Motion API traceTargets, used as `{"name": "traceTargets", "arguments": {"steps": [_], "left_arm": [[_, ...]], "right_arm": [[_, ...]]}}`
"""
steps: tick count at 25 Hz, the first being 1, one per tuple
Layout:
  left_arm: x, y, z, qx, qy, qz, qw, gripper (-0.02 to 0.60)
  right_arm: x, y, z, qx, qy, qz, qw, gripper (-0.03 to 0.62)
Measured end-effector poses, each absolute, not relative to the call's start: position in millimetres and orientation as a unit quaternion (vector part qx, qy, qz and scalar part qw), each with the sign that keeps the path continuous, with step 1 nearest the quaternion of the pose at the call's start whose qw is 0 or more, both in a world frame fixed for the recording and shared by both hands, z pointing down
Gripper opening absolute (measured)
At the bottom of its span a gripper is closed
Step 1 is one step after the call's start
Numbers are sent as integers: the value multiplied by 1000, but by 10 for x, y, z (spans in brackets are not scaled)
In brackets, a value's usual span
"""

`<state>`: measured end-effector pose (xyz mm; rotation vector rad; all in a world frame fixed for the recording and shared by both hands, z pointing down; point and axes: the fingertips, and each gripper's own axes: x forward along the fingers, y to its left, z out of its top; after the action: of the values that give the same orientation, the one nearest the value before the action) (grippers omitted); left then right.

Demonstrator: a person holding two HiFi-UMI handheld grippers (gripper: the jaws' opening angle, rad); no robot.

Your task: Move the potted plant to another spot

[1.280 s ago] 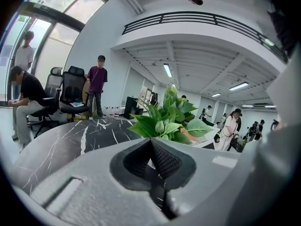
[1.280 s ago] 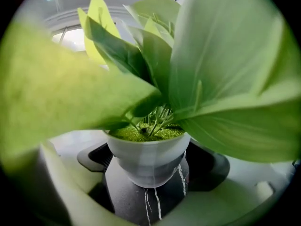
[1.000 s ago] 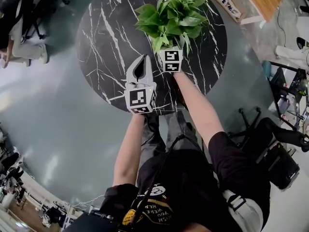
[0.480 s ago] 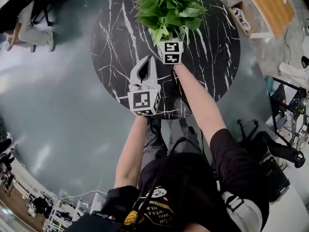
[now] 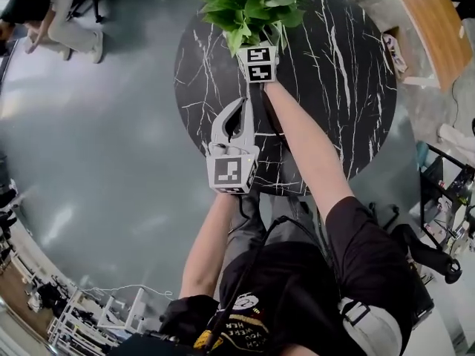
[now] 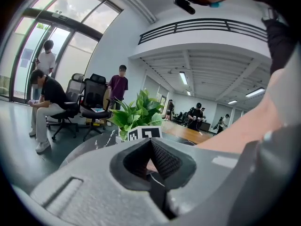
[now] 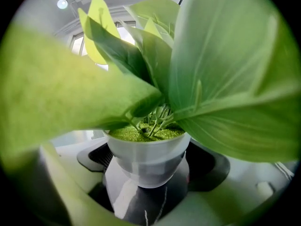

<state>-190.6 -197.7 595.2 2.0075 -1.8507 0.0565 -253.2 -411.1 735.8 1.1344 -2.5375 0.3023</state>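
- Between both sides of right gripper (image 7: 149, 173): pot (image 7: 148, 147), clamped, upright, long axis vertical.
- Inside pot: green moss-like fill and stems of plant (image 5: 249, 6), leaves spreading over the jaws.
- Beneath pot: table (image 5: 349, 87), toward its far edge; resting or just lifted, impossible to tell.
- Toward table's near edge: left gripper (image 5: 242, 104), jaws together, empty, well apart from pot.
- Next, probably: sideways carry, kept level.

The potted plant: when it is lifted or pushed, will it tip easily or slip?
Probably top-heavy: the leaves spread much wider than the small white pot, so a push may tip it. The pot looks smooth and narrows downward, so it could slip in the right claw, which is shut on it.
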Motion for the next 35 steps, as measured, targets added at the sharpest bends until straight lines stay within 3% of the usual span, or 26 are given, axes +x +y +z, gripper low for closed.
{"name": "traceTargets", "arguments": {"steps": [9,18,19,23,25,26,30,35], "left_arm": [[-2236,-1936,5932,710,-673,23,206,3],[-2235,-1847,5973,708,-672,24,216,3],[-2229,-1826,5972,706,-674,23,217,3],[-2202,-1730,5799,698,-680,29,221,3],[-2172,-1651,5556,697,-683,31,215,3],[-2157,-1606,5417,696,-686,32,208,3],[-2046,-1450,4978,691,-698,48,179,3],[-1831,-1340,4601,689,-699,38,185,3]], "right_arm": [[-3032,-4183,7357,397,-895,110,173,488],[-2741,-3862,7427,392,-889,141,188,488],[-2642,-3767,7399,393,-888,144,189,472],[-2143,-3241,6894,380,-898,171,141,263],[-1880,-2922,6369,359,-908,196,94,61],[-1759,-2762,6074,350,-912,203,73,0],[-1431,-2212,5140,335,-925,169,57,0],[-1226,-1858,4622,333,-926,163,68,0]]}}
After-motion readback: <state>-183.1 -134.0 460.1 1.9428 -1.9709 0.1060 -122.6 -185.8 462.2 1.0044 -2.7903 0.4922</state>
